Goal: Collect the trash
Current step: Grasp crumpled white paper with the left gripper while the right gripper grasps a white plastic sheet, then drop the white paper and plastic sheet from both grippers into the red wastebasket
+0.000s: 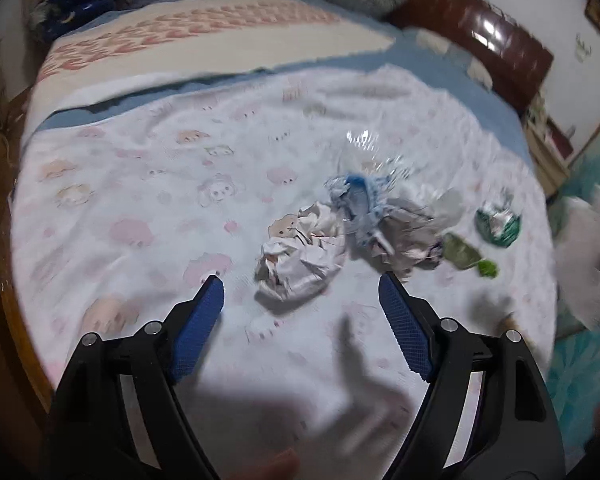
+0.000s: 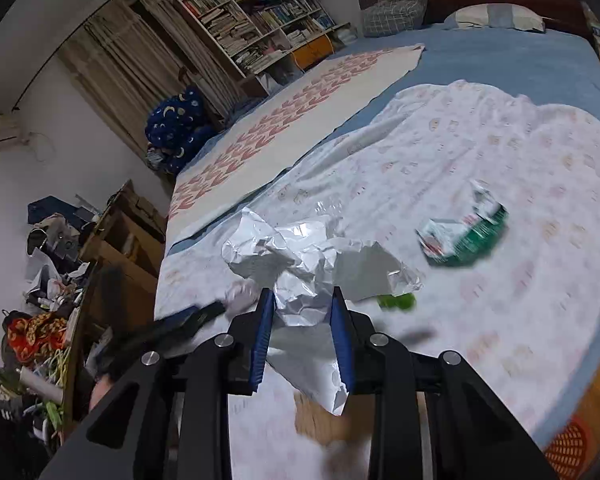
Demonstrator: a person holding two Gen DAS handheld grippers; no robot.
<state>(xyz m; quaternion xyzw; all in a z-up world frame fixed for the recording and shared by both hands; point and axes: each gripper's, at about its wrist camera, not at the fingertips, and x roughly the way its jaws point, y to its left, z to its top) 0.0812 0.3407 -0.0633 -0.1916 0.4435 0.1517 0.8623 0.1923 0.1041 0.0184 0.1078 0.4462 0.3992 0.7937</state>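
Trash lies on a white patterned blanket [image 1: 140, 168] on the bed. In the left wrist view a crumpled white paper wad [image 1: 300, 252] lies just ahead of my open, empty left gripper [image 1: 300, 280]. Behind it lie a blue-and-white wrapper [image 1: 356, 196], clear plastic [image 1: 372, 148], a green wrapper [image 1: 498, 224] and a small green scrap [image 1: 486, 268]. My right gripper [image 2: 302, 296] is shut on a crumpled white paper sheet [image 2: 300, 264] and holds it above the bed. The green wrapper [image 2: 464, 236] and the green scrap [image 2: 398, 302] lie to its right.
A cream blanket with pink marks [image 2: 292, 120] covers the bed's far side. Pillows [image 2: 396, 6] lie by the dark headboard [image 1: 484, 40]. A bookshelf [image 2: 252, 20] and a cluttered desk [image 2: 60, 280] stand beyond. An orange basket [image 2: 566, 450] sits on the floor.
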